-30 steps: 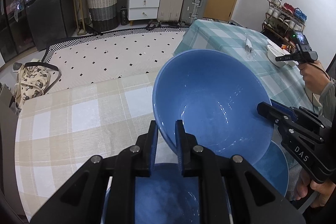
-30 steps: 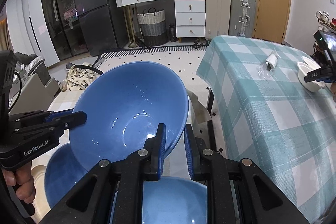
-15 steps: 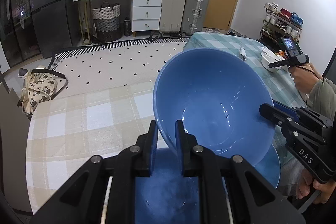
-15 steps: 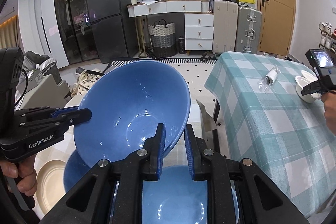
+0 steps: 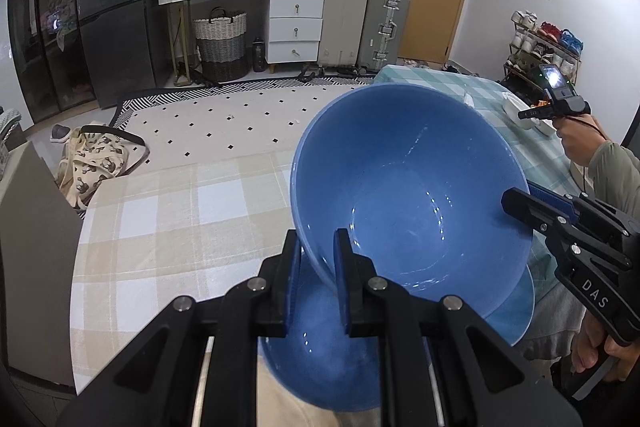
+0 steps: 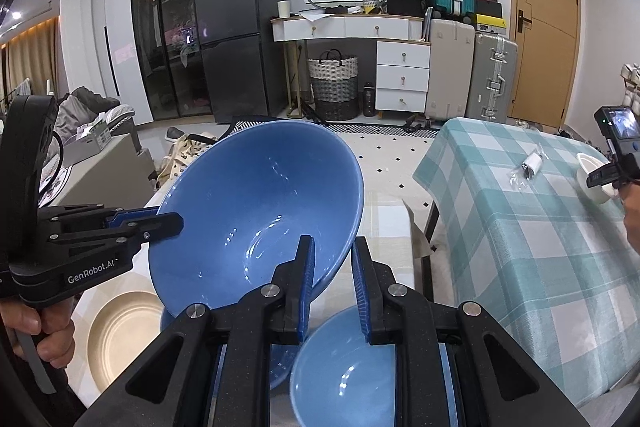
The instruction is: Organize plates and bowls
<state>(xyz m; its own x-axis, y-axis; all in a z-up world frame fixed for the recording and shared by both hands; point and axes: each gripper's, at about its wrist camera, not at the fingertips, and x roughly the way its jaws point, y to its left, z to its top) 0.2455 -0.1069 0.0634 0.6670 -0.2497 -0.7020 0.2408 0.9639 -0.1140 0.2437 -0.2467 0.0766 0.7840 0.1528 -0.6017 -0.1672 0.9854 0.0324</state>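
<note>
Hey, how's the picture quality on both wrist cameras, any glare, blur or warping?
Left wrist view: sharp, small glints inside the big blue bowl, dark fisheye corners. Right wrist view: sharp, door and walls bowed, glints in the lower blue bowl.

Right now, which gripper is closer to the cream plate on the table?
Left. The cream plate lies just below the left gripper, on that side of the big blue bowl both grippers hold; the right gripper is across the bowl.

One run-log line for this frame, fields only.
left gripper: shut on large blue bowl rim | right gripper: shut on opposite rim | bowl: tilted, lifted above blue bowls
</note>
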